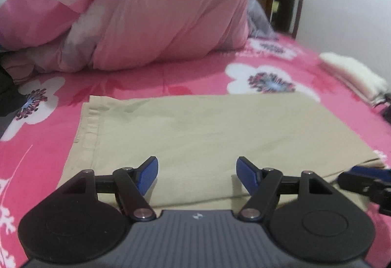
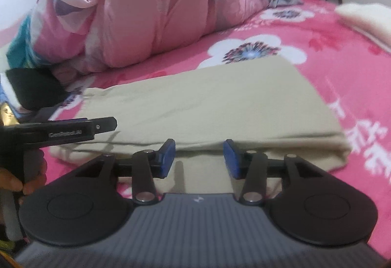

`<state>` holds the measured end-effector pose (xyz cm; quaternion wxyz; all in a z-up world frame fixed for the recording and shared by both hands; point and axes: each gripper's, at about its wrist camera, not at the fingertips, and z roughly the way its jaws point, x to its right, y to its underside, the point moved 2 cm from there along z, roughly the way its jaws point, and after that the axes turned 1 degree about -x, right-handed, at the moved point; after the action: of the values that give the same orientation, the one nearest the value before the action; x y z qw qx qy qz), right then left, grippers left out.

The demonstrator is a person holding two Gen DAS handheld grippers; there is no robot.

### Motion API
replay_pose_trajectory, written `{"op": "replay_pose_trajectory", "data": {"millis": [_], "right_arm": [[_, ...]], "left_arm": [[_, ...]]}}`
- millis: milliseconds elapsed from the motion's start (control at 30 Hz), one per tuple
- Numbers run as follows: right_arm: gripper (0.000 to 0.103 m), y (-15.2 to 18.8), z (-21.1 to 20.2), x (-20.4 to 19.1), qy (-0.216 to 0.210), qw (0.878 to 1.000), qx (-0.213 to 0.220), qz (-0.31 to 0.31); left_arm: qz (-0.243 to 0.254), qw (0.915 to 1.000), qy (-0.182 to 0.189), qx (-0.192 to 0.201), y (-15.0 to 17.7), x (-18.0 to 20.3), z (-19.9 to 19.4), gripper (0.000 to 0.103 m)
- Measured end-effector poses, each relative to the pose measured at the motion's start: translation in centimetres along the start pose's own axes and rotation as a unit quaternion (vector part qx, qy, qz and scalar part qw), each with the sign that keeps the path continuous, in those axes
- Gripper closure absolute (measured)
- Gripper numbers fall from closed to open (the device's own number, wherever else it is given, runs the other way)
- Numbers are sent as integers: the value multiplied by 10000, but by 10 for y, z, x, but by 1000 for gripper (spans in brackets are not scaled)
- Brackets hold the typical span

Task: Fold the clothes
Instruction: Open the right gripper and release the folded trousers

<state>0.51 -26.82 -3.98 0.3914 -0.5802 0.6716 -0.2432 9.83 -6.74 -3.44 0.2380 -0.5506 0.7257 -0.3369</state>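
The flat, folded khaki cotton garment [image 1: 207,136] lies mid-frame on the pink flowered bedsheet [image 1: 36,158], long axis left to right. My left tongs [image 1: 196,175] and right tongs [image 2: 200,158], both spread and empty, sit at its near edge.

my left gripper's [image 1: 196,176] body hides the khaki garment's [image 1: 207,131] near edge. the right gripper [image 1: 366,182] beyond my right finger is blurred and cut by the frame edge. ahead right, a cream cloth [image 1: 354,74] is too smeared to identify.
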Motion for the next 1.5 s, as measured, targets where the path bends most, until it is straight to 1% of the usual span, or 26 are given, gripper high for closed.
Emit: {"op": "replay_pose_trajectory", "data": {"millis": [33,100,133,167,267,433,533,767,1033,1100,1200,1267,1333,1433,1500], "right_arm": [[57,-2,3,-1,92,9999,35,-113],[54,-7,9,-2,242,9991,109,-326],[51,-9,13,-3,299,9986,155,-419],[49,-10,17,-3,346,9980,189,-498],[49,-13,31,-4,472,9968,174,-625],[46,-12,44,-7,491,9958,126,-759],[44,-4,49,-8,537,9947,89,-869],[42,16,42,-9,621,9920,208,-1081],[40,14,11,-1,479,9934,197,-1019],[40,7,1,12,450,9952,348,-794],[40,5,2,41,316,9992,230,-123],[40,4,4,60,226,9991,150,325],[40,3,5,80,136,9969,70,772],[41,2,7,108,-1,9896,-50,1440],[45,0,8,127,-92,9820,-130,1881]], "left_arm": [[15,10000,-60,-57,1,1,4,28],[9,9998,-156,-159,3,2,12,25],[-26,9996,-180,-196,4,1,14,23],[-41,9996,-205,-215,4,1,16,21],[-29,9994,-286,-217,6,1,17,17],[-46,9990,-349,-293,3,2,19,14],[-18,9987,-387,-328,2,3,20,14],[57,9981,-469,-402,2,6,23,12],[81,9976,-515,-446,1,7,25,11],[86,9975,-524,-461,0,8,25,11],[88,9974,-534,-470,0,8,25,10],[88,9974,-540,-466,0,9,25,10],[98,9975,-532,-452,1,8,25,10],[117,9977,-514,-431,2,7,26,10],[128,9978,-501,-421,3,7,26,10]]}}
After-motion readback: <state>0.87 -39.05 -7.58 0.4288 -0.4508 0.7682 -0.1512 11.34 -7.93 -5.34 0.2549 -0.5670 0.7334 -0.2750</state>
